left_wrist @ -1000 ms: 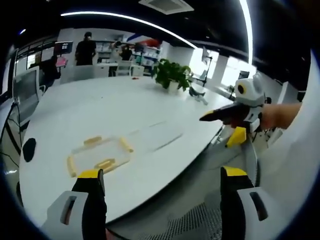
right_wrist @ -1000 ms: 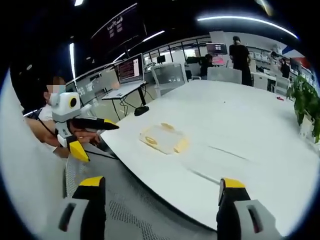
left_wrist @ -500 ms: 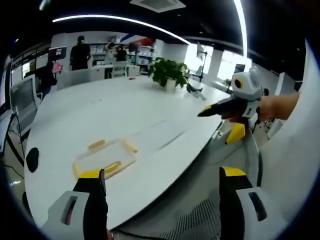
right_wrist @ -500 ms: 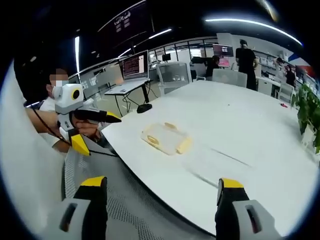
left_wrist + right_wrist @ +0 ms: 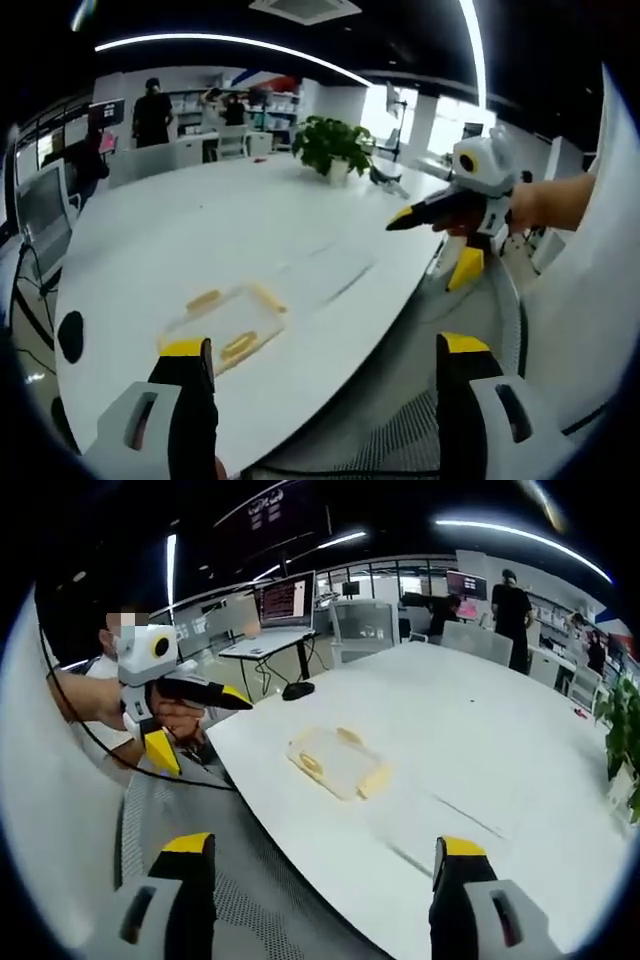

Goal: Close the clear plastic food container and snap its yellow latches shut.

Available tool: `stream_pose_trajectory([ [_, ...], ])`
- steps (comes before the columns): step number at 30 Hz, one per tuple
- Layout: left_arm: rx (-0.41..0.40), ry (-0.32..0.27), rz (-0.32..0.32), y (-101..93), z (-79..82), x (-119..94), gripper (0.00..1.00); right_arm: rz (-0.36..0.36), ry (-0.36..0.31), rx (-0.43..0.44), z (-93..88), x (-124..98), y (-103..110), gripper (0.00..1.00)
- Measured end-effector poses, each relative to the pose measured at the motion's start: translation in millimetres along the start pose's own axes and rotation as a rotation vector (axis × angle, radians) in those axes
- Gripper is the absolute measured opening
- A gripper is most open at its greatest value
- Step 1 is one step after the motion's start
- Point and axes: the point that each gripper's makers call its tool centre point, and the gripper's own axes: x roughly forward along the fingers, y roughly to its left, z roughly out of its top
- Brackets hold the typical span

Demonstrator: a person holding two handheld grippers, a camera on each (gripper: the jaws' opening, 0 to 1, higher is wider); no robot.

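As both cameras have drawn nearer, larger in view: clear plastic food container with yellow latches (image 5: 226, 322) (image 5: 336, 763), flat on white oval table (image 5: 230, 225) (image 5: 480, 740), near its edge. Left gripper (image 5: 318, 372) (image 5: 236, 697), right gripper (image 5: 322, 865) (image 5: 400, 218) wide open, empty, short of table. Potted green plant (image 5: 333, 148) beyond.

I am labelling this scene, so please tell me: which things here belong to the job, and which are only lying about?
For the job:
- container with its yellow latches
- left gripper, jaws apart
- right gripper, jaws apart

Just lying about:
- table
- plant
- laptop
- round black thing near the table's edge
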Motion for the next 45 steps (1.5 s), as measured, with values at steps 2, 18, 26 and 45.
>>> stream_pose_trajectory([
  [2, 0.002, -0.007, 0.002, 4.4, 4.0, -1.5, 0.91, 0.000, 0.003, -0.020, 2.7, 2.9, -1.6, 0.90],
  [18, 0.070, 0.013, 0.014, 30.6, 12.6, -4.7, 0.89, 0.029, 0.023, -0.117, 23.2, 27.8, -11.7, 0.84],
  [26, 0.131, 0.043, 0.018, 55.0, 22.0, -4.6, 0.88, 0.042, 0.028, -0.190, 34.8, 35.9, -21.9, 0.81],
  [45, 0.267, 0.139, -0.040, 84.2, 18.0, 2.6, 0.85, 0.086, 0.090, -0.304, 49.6, 65.5, -31.9, 0.81],
])
